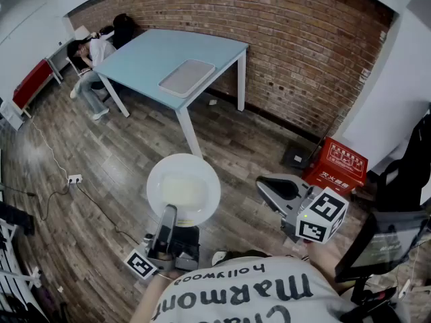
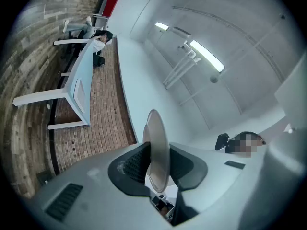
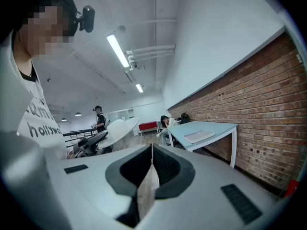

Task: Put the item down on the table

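Observation:
A round white plate (image 1: pixel 183 190) hangs level over the wooden floor, held by its near rim in my left gripper (image 1: pixel 172 222), which is shut on it. In the left gripper view the plate (image 2: pixel 157 150) stands edge-on between the dark pads (image 2: pixel 134 164). My right gripper (image 1: pixel 268 186) floats to the plate's right with its jaws pressed together on nothing. The right gripper view shows those jaws (image 3: pixel 152 162) meeting in a thin line, with the plate (image 3: pixel 117 127) off to the left. The light blue table (image 1: pixel 168 59) stands well ahead by the brick wall.
A pale tray (image 1: pixel 186 77) lies near the table's front edge. A person (image 1: pixel 94 52) sits slumped at the table's far left end. A red box (image 1: pixel 337 167) stands on the floor at right, and a power strip (image 1: pixel 74 178) with cable lies at left.

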Demonstrator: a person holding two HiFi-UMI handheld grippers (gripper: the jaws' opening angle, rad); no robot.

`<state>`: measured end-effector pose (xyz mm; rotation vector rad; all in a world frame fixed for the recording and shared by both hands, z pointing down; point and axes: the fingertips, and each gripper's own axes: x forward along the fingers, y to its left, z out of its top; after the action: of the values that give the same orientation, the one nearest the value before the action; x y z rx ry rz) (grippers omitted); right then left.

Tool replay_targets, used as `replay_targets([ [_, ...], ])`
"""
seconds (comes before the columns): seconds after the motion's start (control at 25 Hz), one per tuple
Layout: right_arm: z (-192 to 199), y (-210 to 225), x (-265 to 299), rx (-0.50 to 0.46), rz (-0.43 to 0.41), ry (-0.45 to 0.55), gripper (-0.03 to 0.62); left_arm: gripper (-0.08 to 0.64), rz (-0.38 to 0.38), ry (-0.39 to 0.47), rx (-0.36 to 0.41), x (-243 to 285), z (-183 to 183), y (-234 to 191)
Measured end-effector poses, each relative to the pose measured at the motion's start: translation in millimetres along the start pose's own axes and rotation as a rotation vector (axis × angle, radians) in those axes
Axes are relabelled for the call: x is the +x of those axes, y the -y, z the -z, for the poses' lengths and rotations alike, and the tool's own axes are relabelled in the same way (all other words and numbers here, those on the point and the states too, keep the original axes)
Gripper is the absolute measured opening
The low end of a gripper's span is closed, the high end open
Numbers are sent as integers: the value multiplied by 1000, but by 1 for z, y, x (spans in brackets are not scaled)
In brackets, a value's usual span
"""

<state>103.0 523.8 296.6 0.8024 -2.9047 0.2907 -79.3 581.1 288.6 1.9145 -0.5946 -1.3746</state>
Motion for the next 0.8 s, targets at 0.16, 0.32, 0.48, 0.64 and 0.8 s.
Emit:
replay_targets([
  [0.16,3,-6,2,-5,3,-11,18,77,-5,8,0,-7,-6,1],
  [0.32,5,-7,4,11,14,-9,18,77,-4,9,-5,-8,-13,1],
  [0.48,2,-8,6,17,33,22,18,77,0,16,-9,-11,-21,1],
  [0.64,1,-5,13,14,49,33,18,77,-7,24,-12,-11,-32,-5],
  [0.8,9,2,29,34,85,-1,18,77,-11,28,-9,-12,-50,-11],
])
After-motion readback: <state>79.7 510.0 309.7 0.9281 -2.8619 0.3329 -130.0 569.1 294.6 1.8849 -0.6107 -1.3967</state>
